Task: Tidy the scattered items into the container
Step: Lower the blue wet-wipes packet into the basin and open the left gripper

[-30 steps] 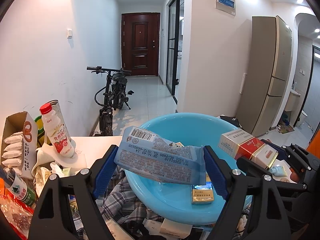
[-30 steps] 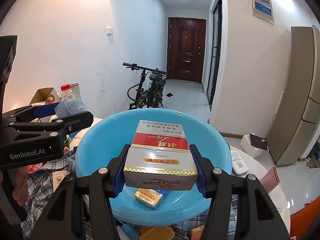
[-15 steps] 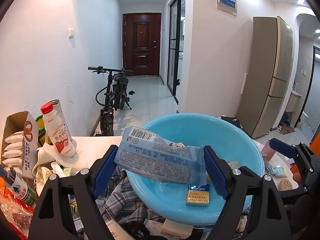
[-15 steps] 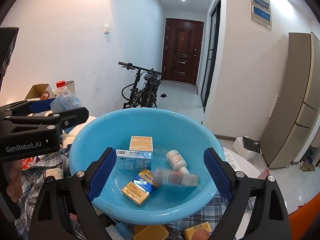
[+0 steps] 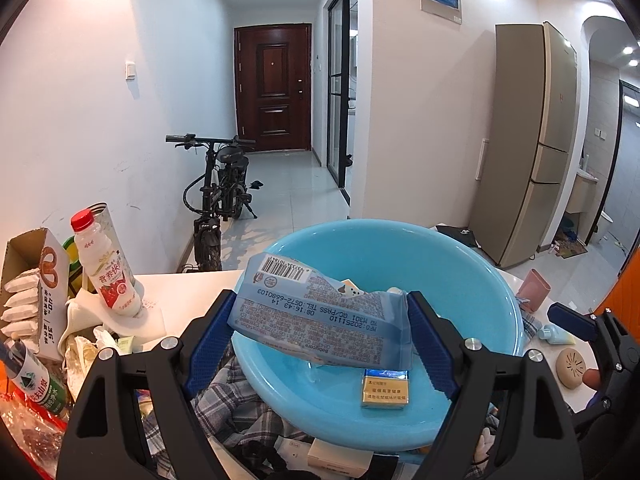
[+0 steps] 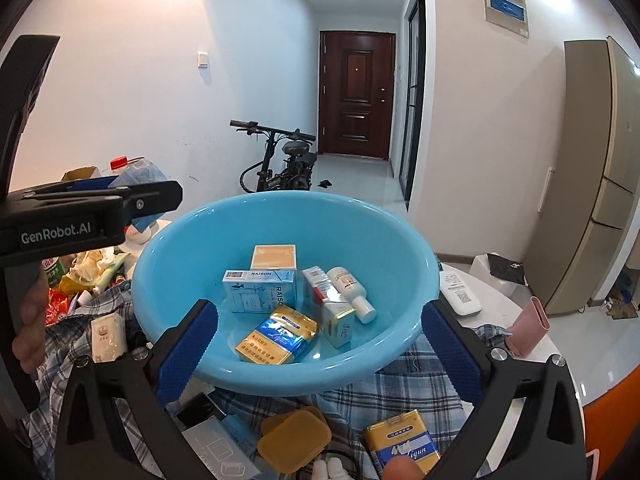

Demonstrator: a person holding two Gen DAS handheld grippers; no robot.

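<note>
A light blue plastic basin (image 5: pixel 460 280) (image 6: pixel 200 248) stands on a plaid cloth. My left gripper (image 5: pixel 322 332) is shut on a blue wet-wipes packet (image 5: pixel 320 320) and holds it above the basin's near-left rim. My right gripper (image 6: pixel 316 340) is open and empty, its fingers (image 6: pixel 184 344) spread wide at the basin's near rim. Inside the basin lie a red-and-white box (image 6: pixel 334 312), a blue Raison box (image 6: pixel 260 292), a blue-and-gold pack (image 6: pixel 276 340), a tan box (image 6: pixel 274 256) and a small white bottle (image 6: pixel 352 288).
A yellow tin (image 6: pixel 404 448), a tan soap case (image 6: pixel 294 440) and a white box (image 6: pixel 218 452) lie on the cloth (image 6: pixel 400 384) before the basin. A drink bottle (image 5: pixel 106 268), snack carton (image 5: pixel 28 280) and wrappers crowd the left. A pink holder (image 6: pixel 530 332) and remote (image 6: pixel 460 294) sit right.
My right gripper opened and dropped the red-and-white box into the basin, where it now lies by the white bottle, then drew back. My left gripper still holds the packet, barely moved.
</note>
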